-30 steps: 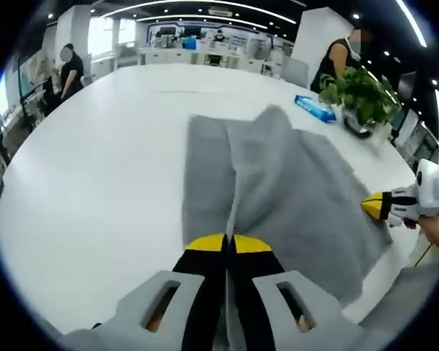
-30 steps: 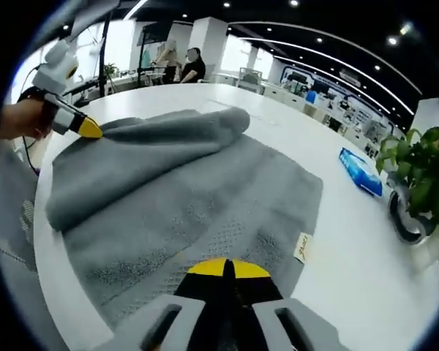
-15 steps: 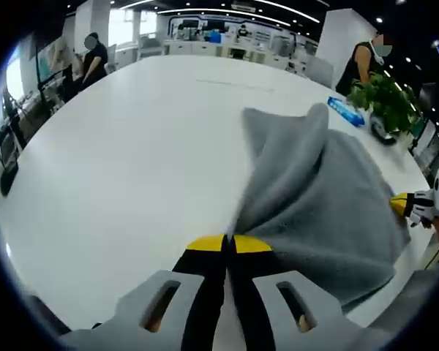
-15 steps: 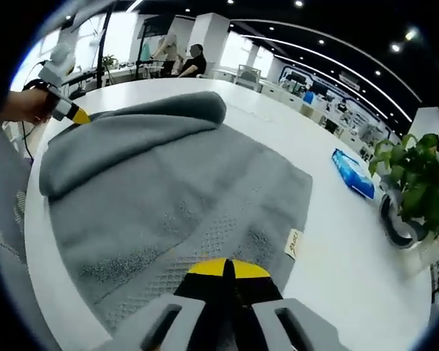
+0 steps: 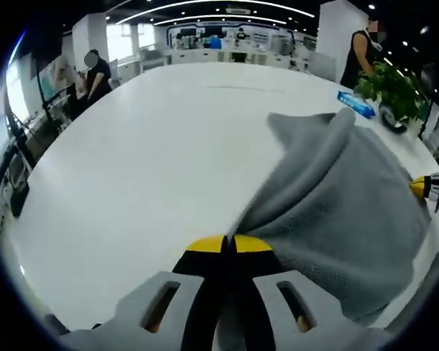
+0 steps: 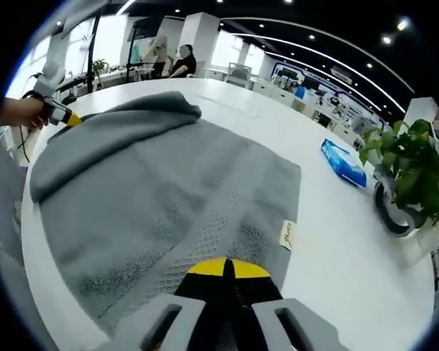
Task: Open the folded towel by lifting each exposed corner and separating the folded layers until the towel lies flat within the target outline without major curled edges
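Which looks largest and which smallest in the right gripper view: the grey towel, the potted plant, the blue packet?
1. The grey towel, by far the largest in this view.
2. The potted plant.
3. The blue packet, the smallest.
The towel lies nearest the camera, so its share is exaggerated.

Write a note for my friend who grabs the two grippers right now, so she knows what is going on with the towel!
Left gripper: jaws shut on an edge of the soft grey terry towel, holding a folded layer raised off the round white table.
Right gripper: jaws shut on the towel's near hem, beside its small cream label.
The towel's lower layer lies spread on the table; the top layer is a rolled fold along the side where the left gripper holds it.
Done: both edges gripped, fold lifted.
Left: carry the fold over, lay it flat, smooth any curls. I cannot make out a target outline.
A blue packet and a potted green plant stand nearby.
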{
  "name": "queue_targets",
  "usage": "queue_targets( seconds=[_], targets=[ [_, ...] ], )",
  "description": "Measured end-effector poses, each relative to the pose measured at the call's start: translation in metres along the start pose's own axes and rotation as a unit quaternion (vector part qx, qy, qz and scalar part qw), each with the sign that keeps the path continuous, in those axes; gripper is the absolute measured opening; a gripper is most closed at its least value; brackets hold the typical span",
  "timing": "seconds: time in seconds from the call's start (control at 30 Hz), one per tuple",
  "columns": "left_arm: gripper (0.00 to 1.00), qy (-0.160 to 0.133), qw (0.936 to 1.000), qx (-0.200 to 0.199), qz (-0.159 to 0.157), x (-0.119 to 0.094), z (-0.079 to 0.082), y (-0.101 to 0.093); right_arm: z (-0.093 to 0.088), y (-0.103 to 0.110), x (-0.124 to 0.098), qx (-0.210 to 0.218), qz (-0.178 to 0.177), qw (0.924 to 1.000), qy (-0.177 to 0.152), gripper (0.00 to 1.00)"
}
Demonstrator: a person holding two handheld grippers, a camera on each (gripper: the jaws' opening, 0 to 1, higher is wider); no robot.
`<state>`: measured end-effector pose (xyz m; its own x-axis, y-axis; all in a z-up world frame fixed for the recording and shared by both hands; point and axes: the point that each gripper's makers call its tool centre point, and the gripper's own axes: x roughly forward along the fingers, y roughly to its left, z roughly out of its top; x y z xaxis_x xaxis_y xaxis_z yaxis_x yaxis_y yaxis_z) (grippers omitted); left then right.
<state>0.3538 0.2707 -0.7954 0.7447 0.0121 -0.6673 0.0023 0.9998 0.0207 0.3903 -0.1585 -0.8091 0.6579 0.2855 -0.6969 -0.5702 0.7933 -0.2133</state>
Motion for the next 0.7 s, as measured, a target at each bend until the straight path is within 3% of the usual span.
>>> queue_targets(
  seconds=[0.17,0.43,0.7],
  targets=[
    [0.01,-0.006,0.9998,-0.02,0.008,0.006,0.001,0.018,-0.006,-0.014,-0.002,0.01,-0.012,0.9999,0.003,0.0],
    [0.01,0.001,0.9995,-0.02,0.023,0.004,0.005,0.049,-0.019,-0.035,-0.007,0.025,-0.032,0.9992,0.006,0.0],
    [0.01,-0.008,0.9989,-0.011,0.046,0.004,0.007,0.064,-0.032,-0.059,-0.014,0.046,-0.058,0.9972,0.011,0.0]
  ],
)
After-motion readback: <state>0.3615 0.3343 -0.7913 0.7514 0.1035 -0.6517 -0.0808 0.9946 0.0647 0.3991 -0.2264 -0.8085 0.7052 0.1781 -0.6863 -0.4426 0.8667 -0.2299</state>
